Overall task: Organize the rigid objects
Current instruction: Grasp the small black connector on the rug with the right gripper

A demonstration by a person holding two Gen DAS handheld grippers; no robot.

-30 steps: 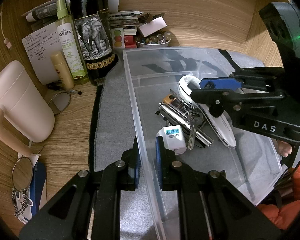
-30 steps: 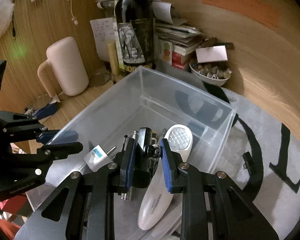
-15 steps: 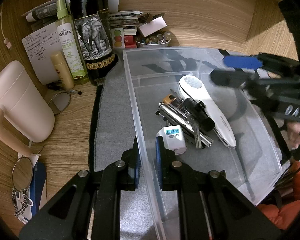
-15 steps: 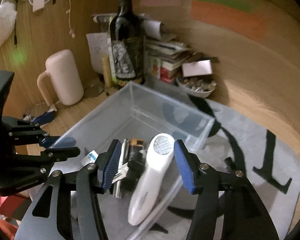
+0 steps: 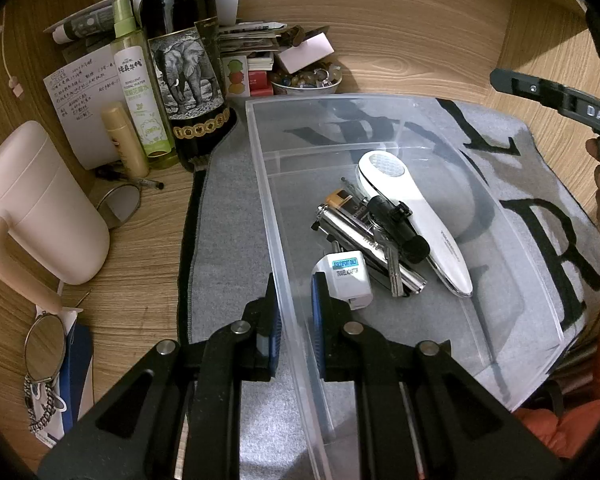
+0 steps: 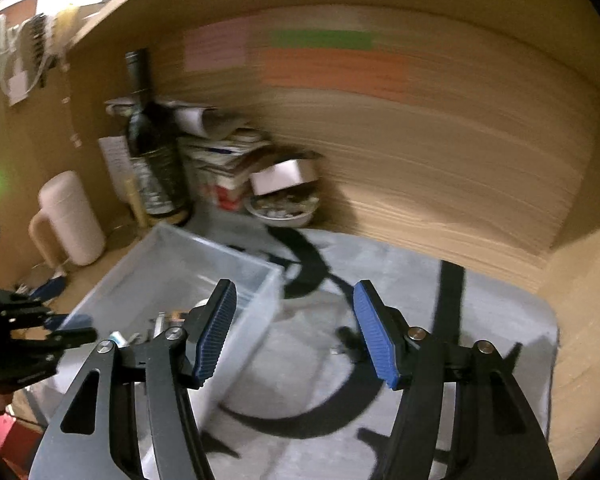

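A clear plastic bin [image 5: 268, 184] stands on a grey mat. My left gripper [image 5: 294, 292] is shut on the bin's near left wall, one pad on each side. Inside lie a white handheld device [image 5: 412, 216], a black cylinder [image 5: 400, 226], a silver tube [image 5: 364, 240], keys [image 5: 392, 268] and a white travel adapter [image 5: 346, 276]. My right gripper [image 6: 296, 288] hangs above the mat to the right of the bin [image 6: 212, 246], its jaws opening with nothing between them. A small black object [image 6: 350, 340] lies on the mat beyond it. The right wrist view is blurred.
At the back left stand a dark wine bottle [image 5: 188, 64], a green spray bottle [image 5: 140, 92] and a pale jug [image 5: 40, 204]. A bowl of beads [image 5: 306, 80] sits behind the bin against the wooden wall. Glasses [image 5: 44, 340] lie at the left.
My right gripper opened and left the black cylinder in the bin, then rose and swung away to the right. The left gripper and the bin have stayed put.
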